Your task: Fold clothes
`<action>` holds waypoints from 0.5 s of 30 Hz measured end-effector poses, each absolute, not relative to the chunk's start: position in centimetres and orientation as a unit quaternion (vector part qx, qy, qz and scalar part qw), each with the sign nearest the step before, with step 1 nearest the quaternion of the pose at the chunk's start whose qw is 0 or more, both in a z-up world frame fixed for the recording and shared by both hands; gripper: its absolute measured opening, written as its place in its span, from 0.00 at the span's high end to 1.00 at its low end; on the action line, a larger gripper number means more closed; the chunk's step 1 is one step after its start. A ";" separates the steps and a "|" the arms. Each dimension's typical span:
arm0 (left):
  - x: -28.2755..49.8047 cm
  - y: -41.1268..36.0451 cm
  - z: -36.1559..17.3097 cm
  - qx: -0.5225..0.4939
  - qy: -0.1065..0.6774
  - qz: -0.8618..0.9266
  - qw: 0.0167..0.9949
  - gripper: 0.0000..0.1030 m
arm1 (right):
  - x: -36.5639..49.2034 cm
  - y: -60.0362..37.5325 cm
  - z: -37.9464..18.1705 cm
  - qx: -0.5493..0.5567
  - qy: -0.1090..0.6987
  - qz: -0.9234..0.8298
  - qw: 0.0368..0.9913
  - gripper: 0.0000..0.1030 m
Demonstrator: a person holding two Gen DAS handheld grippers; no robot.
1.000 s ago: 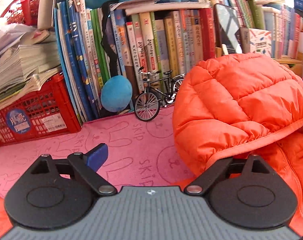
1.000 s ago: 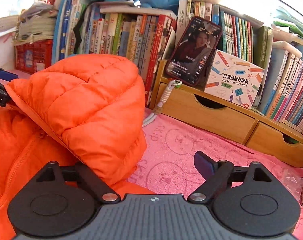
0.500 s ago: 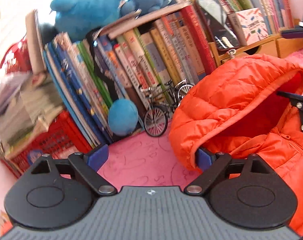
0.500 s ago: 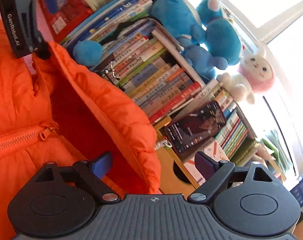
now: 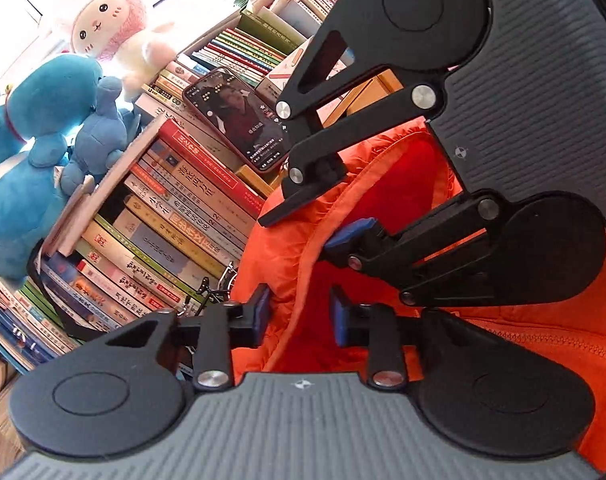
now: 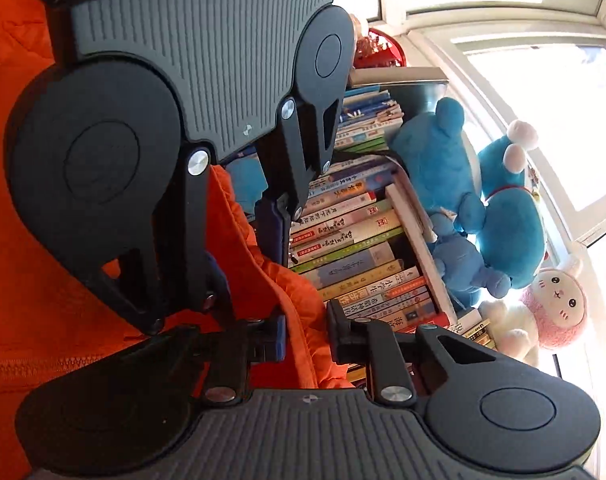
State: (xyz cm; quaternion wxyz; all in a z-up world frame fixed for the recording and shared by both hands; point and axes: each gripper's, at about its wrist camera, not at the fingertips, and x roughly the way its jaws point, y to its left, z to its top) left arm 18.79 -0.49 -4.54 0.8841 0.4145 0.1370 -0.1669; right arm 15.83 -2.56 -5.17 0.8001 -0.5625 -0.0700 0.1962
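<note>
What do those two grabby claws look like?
Both look alike. The left gripper and right gripper each have a ribbed grey plastic body bearing a small round mark, two round black discs, black link arms with silver screws, and blue pads on the fingers.

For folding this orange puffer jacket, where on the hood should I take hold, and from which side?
Grip the hood's stitched rim, coming edge-on from its open side. The puffy orange jacket would likely slip or bulge; the rim is thin and flat. The left tongs and right tongs are both closing there, rim between their pads, close together.
</note>
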 end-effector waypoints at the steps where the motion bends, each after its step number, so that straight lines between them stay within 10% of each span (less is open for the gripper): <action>1: 19.2 -0.5 -4.7 0.414 0.141 -0.151 0.886 0.89 | 15.9 -2.6 -5.3 -0.567 -0.067 0.198 0.797 0.85; 15: 20.7 4.2 -5.9 0.344 0.250 -0.072 0.902 0.92 | 18.4 -7.8 -6.7 -0.513 0.083 0.136 0.843 0.93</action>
